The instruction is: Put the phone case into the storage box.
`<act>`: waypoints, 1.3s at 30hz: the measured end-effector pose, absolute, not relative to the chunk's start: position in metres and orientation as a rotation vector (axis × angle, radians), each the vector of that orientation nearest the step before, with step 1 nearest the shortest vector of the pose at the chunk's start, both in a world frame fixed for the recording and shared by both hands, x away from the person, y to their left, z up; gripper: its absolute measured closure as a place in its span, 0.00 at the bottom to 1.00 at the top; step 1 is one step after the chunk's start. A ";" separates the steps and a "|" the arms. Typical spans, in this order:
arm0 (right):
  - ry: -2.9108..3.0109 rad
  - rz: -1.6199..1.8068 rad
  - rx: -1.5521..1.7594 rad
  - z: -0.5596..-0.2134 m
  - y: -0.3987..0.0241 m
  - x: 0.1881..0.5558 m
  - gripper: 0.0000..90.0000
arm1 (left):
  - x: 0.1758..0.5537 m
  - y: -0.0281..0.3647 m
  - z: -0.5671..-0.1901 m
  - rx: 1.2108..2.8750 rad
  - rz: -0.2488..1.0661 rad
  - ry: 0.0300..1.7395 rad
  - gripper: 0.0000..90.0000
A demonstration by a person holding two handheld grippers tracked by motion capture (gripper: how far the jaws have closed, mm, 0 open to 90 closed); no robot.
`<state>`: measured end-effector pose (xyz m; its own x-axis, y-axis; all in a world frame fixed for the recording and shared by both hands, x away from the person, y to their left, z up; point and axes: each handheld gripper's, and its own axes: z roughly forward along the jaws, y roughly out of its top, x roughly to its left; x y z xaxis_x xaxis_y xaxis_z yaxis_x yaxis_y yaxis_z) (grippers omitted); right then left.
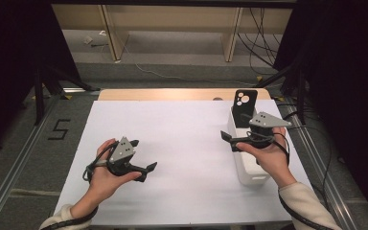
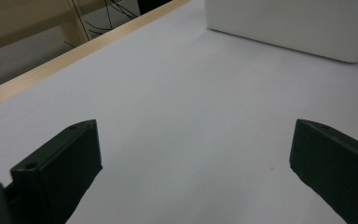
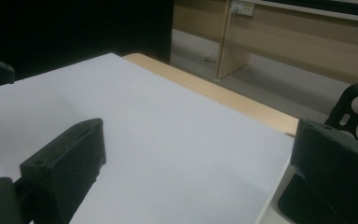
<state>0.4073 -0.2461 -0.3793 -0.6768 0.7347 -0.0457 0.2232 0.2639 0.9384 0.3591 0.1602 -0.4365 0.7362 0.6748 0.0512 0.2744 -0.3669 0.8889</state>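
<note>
Broadly, the white-covered bench (image 1: pixel 182 143) spans the frame's middle, with a white bin (image 1: pixel 244 163) at its right edge holding a black phone case (image 1: pixel 245 106) upright at its far end. Lower left, the left claw (image 1: pixel 143 155) hovers with jaws apart and empty. Right of centre, the right claw (image 1: pixel 228 141) is spread too, just beside the bin.

A white sheet (image 1: pixel 172 143) covers most of a light wooden table (image 1: pixel 182 94), whose bare edge shows at 12 o'clock. Grey carpet floor (image 1: pixel 24 158) surrounds it, with a black numeral 5 (image 1: pixel 59 129) marked at 9 o'clock. Metal rails (image 1: pixel 9 177) run along the floor at 8 and 4 o'clock. Beyond, at 12 o'clock, stand pale wooden furniture legs (image 1: pixel 115 33); loose cables (image 1: pixel 261 38) trail at 1 o'clock. Dark curtains (image 1: pixel 9 62) flank both sides.
</note>
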 end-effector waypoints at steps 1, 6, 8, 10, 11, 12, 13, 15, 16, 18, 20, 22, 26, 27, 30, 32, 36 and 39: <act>2.064 1.413 0.862 -0.379 -0.246 0.406 0.05 | 0.359 0.160 -0.437 1.954 0.513 0.725 0.02; 2.075 1.429 0.852 -0.379 -0.245 0.400 0.05 | 0.359 0.160 -0.436 1.953 0.516 0.726 0.02; 2.079 1.434 0.847 -0.379 -0.245 0.398 0.05 | 0.359 0.161 -0.436 1.953 0.517 0.726 0.02; 2.082 1.442 0.842 -0.379 -0.245 0.396 0.05 | 0.359 0.161 -0.436 1.953 0.516 0.726 0.02; 2.089 1.443 0.835 -0.380 -0.245 0.395 0.05 | 0.359 0.161 -0.436 1.952 0.516 0.726 0.02; 2.095 1.444 0.831 -0.380 -0.245 0.394 0.05 | 0.359 0.161 -0.436 1.952 0.515 0.726 0.02; 2.101 1.445 0.828 -0.381 -0.245 0.393 0.05 | 0.359 0.161 -0.436 1.952 0.514 0.726 0.02; 2.117 1.451 0.822 -0.383 -0.245 0.391 0.05 | 0.359 0.161 -0.436 1.951 0.514 0.724 0.02; 2.120 1.451 0.818 -0.384 -0.246 0.390 0.05 | 0.359 0.161 -0.436 1.950 0.515 0.725 0.02; 2.128 1.452 0.813 -0.385 -0.247 0.388 0.04 | 0.359 0.161 -0.436 1.949 0.515 0.724 0.02; 2.129 1.450 0.809 -0.386 -0.248 0.387 0.04 | 0.358 0.161 -0.435 1.951 0.514 0.723 0.02; 2.130 1.449 0.809 -0.387 -0.250 0.385 0.04 | 0.358 0.161 -0.435 1.951 0.513 0.722 0.02; 2.138 1.451 0.803 -0.389 -0.253 0.382 0.04 | 0.358 0.161 -0.435 1.950 0.515 0.723 0.02; 2.138 1.450 0.806 -0.389 -0.254 0.382 0.04 | 0.358 0.161 -0.435 1.950 0.515 0.723 0.02; 2.134 1.451 0.807 -0.391 -0.257 0.380 0.04 | 0.358 0.161 -0.435 1.950 0.514 0.723 0.02; 2.130 1.455 0.809 -0.392 -0.259 0.378 0.04 | 0.358 0.161 -0.435 1.949 0.514 0.722 0.02; 2.131 1.455 0.807 -0.393 -0.262 0.375 0.04 | 0.358 0.161 -0.435 1.948 0.513 0.721 0.02; 2.128 1.458 0.805 -0.394 -0.264 0.374 0.04 | 0.358 0.161 -0.435 1.947 0.513 0.722 0.02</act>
